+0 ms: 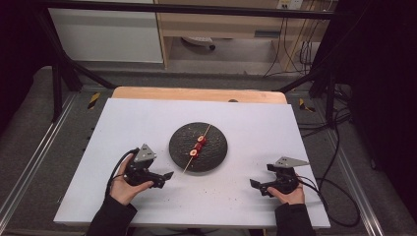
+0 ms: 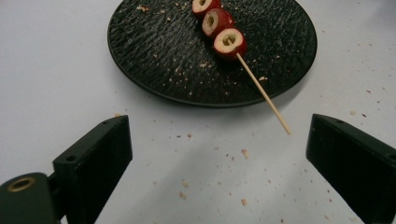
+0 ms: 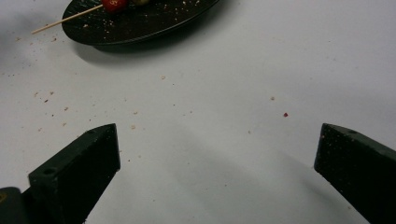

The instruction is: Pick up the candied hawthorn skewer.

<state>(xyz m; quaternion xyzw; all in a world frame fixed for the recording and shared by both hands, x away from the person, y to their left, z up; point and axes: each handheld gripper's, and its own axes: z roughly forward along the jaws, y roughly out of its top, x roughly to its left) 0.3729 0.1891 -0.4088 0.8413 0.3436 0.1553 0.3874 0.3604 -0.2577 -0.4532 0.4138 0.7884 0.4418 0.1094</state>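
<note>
High view: black plate (image 1: 216, 156) at centre of white desk (image 1: 147, 123), skewer (image 1: 197, 147) with three red fruit slices lying across it, bare stick end jutting past near rim. Left gripper (image 1: 164, 178) and right gripper (image 1: 256, 186) resting on desk either side, well apart from plate. Left gripper view: hollow cored slices (image 2: 229, 42), crumbs (image 2: 244, 152), fingers (image 2: 100, 158) spread, empty. Right gripper view: plate edge, fingers (image 3: 86, 163) likewise released.
</note>
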